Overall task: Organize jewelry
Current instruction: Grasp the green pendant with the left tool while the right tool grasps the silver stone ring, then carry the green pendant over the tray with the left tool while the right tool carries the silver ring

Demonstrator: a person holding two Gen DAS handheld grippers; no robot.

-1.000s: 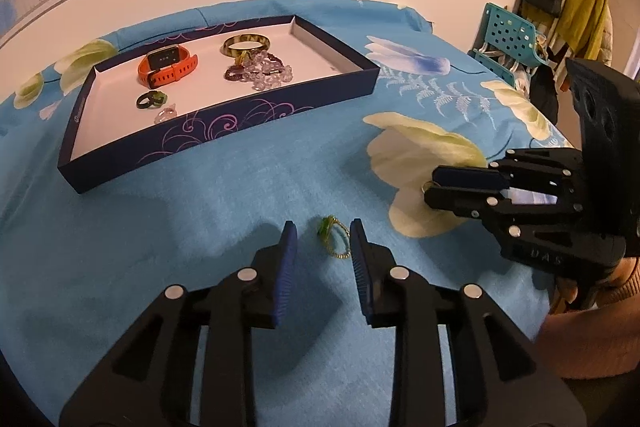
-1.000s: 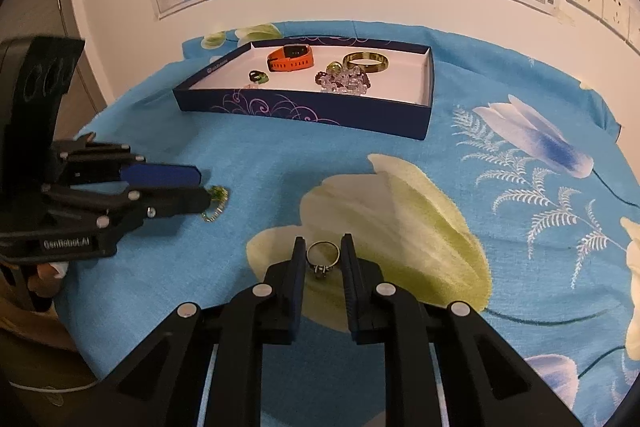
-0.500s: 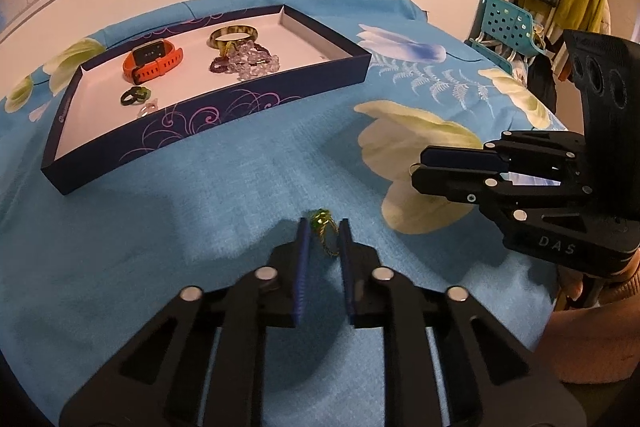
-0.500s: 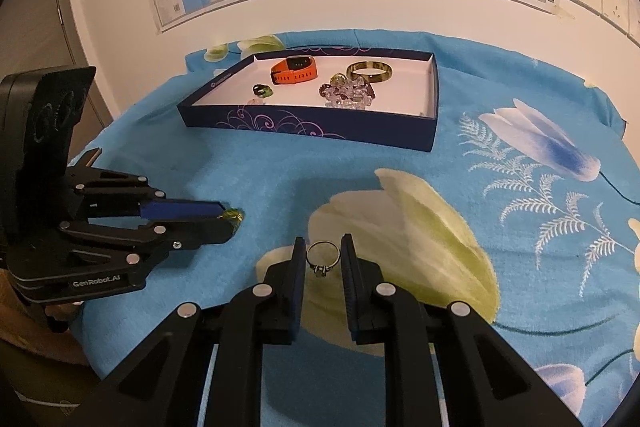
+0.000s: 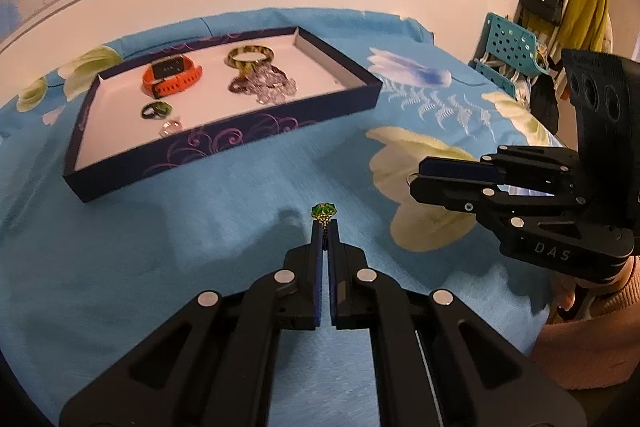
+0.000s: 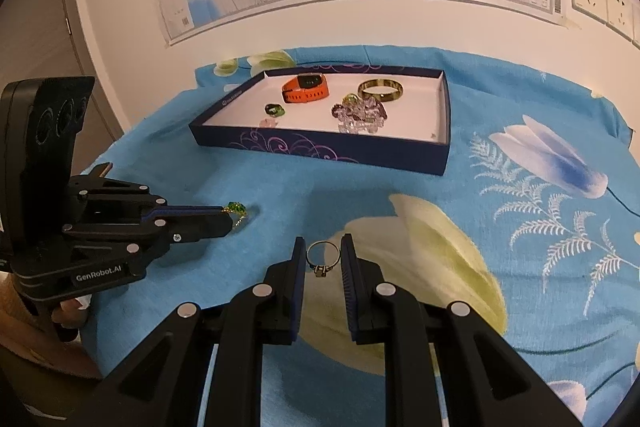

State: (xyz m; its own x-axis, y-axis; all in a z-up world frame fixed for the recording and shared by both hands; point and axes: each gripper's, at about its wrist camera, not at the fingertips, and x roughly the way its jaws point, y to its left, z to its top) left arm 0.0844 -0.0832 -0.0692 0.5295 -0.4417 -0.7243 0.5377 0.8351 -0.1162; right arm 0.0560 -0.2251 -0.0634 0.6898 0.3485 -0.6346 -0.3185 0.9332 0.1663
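The left gripper [image 5: 325, 227] pinches the green-stone ring [image 5: 324, 212], the right gripper [image 6: 323, 254] clasps the thin metal ring [image 6: 322, 257], and the jewelry tray [image 5: 224, 143] lies ahead, nearer the left

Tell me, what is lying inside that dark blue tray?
Inside the tray: an orange watch, a gold bangle, a heap of clear and purple beads, a dark green ring and a small pale piece. The near wall hides the floor just behind it.
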